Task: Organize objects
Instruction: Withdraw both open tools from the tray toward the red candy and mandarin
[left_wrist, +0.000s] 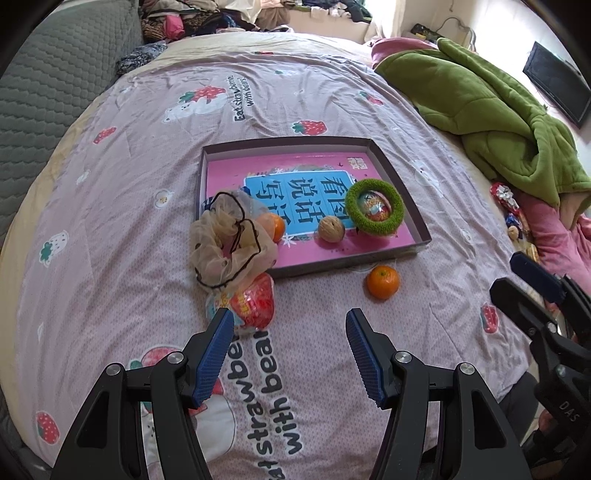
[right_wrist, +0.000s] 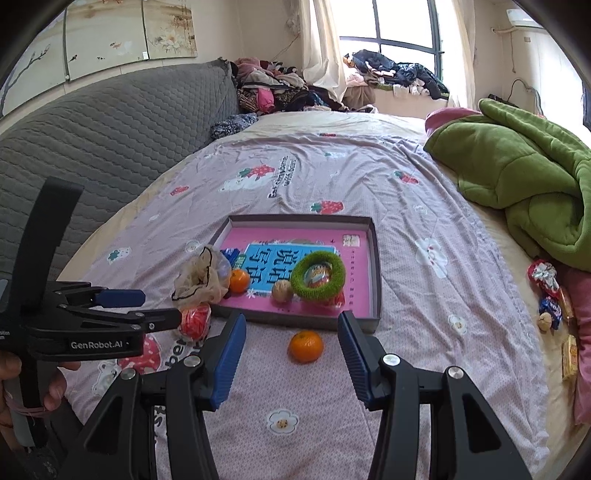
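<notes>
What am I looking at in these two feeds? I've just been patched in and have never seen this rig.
There is no robot arm: a person holds a two-finger gripper in each hand, and a fisheye camera on each looks along its blue-padded fingers. One picture is from the left gripper, the other from the right gripper. Both are open and hold nothing. They hover over a bed. On it lies a shallow box containing a pink book, a walnut, a green ring and an orange. Another orange lies loose in front of the box, with a mesh pouch and a red packet at its corner.
</notes>
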